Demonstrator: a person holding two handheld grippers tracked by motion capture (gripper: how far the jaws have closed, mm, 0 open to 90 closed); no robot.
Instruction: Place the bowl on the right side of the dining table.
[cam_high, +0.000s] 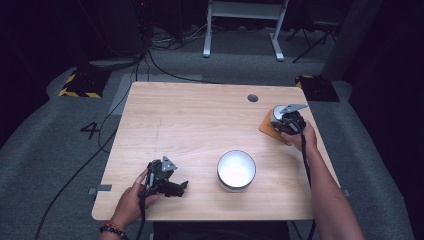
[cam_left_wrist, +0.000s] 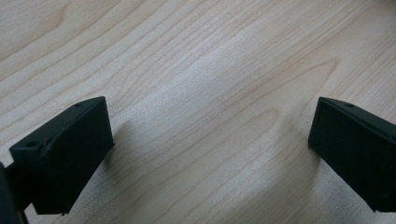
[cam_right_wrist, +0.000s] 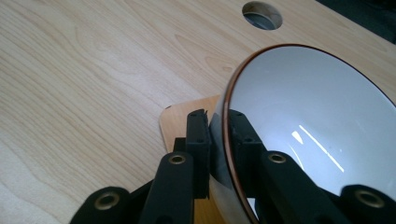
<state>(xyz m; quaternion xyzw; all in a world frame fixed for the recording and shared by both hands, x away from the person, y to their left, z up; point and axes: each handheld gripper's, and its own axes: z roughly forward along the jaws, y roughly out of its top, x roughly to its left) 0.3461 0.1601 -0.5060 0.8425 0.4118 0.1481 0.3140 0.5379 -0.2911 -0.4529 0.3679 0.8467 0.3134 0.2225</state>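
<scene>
A small white bowl with a thin brown rim (cam_right_wrist: 317, 121) tilts above a square wooden board (cam_right_wrist: 180, 123) near the table's right edge. My right gripper (cam_right_wrist: 216, 119) is shut on the bowl's rim, one jaw inside and one outside. From above, this gripper (cam_high: 286, 121) covers most of that bowl over the board (cam_high: 268, 130). A larger white bowl (cam_high: 236, 170) stands upright near the front middle of the table. My left gripper (cam_high: 179, 187) lies low to that bowl's left. Its jaws stand wide open (cam_left_wrist: 210, 154) over bare wood with nothing between them.
A round cable hole (cam_high: 252, 98) sits in the tabletop at the back right, just beyond the board. The light wooden table (cam_high: 200, 125) stands on grey carpet with cables (cam_high: 100, 135) trailing on its left. A white desk frame (cam_high: 245, 25) stands behind.
</scene>
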